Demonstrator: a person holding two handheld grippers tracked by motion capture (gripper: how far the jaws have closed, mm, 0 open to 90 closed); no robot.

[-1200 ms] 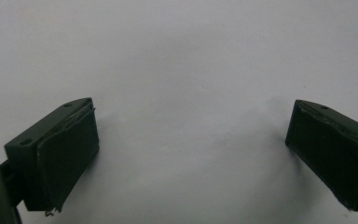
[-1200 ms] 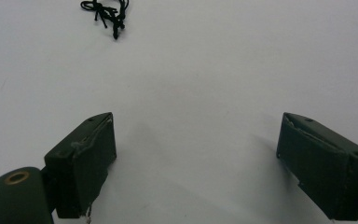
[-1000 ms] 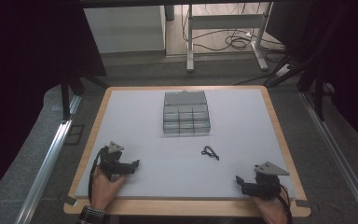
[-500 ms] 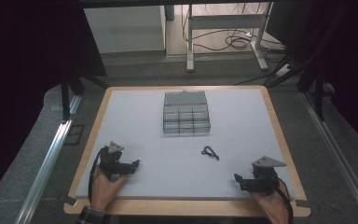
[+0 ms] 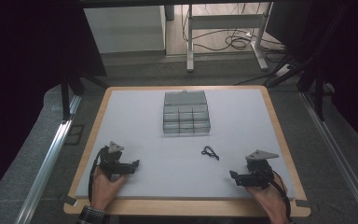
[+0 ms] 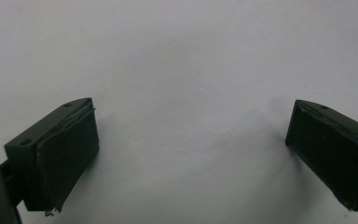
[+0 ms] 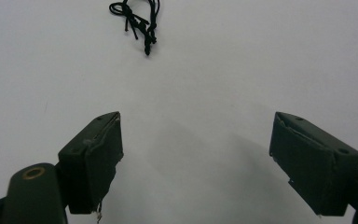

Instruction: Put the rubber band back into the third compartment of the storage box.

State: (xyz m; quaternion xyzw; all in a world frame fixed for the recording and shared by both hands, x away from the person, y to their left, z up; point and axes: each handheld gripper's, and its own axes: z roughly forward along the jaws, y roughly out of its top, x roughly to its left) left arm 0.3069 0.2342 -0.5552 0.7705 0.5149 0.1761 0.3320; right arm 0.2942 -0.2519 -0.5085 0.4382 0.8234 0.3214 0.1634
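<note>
the surface (image 5: 135,116) is a pale grey-white mat framed by a light wooden rim, standing on a grey carpeted floor (image 5: 37,140). metal rails (image 5: 46,163) run along the floor on both sides of it. beyond the far edge stands a white cabinet (image 5: 123,28), and beside that a white metal frame (image 5: 223,37) with black cables (image 5: 235,42) tangled on a wooden floor. dark curtains (image 5: 23,56) close in left and right; the light is dim.

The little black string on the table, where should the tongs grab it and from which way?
Probably at the knotted bunch in the middle of the black string, where it is thickest. It lies flat and loose on the white table, so come down from above with the right tongs, which are open and nearest it.
</note>
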